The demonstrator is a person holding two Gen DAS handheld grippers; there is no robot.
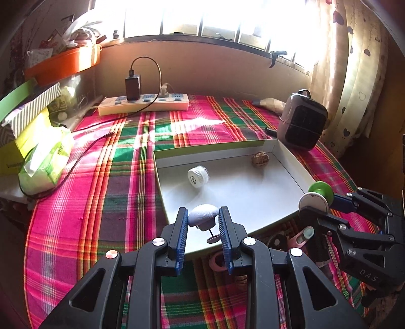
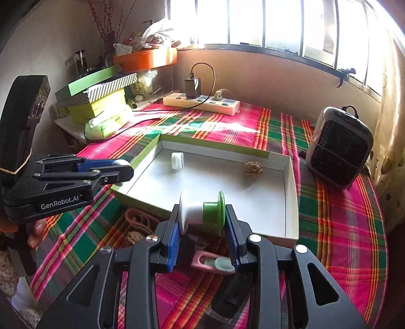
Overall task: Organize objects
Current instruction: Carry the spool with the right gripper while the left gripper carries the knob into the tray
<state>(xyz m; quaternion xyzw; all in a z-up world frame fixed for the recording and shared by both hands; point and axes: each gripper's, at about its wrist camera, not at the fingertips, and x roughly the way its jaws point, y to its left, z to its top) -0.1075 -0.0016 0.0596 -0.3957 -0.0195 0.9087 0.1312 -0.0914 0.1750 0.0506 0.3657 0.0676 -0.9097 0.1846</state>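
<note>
Right now I am gripping a small white knob (image 1: pixel 202 215) in the left gripper (image 1: pixel 203 229) and a green-and-white spool (image 2: pixel 202 211) in the right gripper (image 2: pixel 202 227), both hanging just ahead over the box (image 2: pixel 291 202) rim, risking a slip onto the cloth (image 1: pixel 101 202).

Power strip (image 1: pixel 143 104), heater (image 2: pixel 339 148), plaid cloth (image 1: pixel 111 192)

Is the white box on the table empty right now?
Not empty. The white box holds a small white jar on its side and a brown walnut-like lump.

Blown-out glare from the window (image 1: pixel 215 17); dim, curved fisheye edges
</note>
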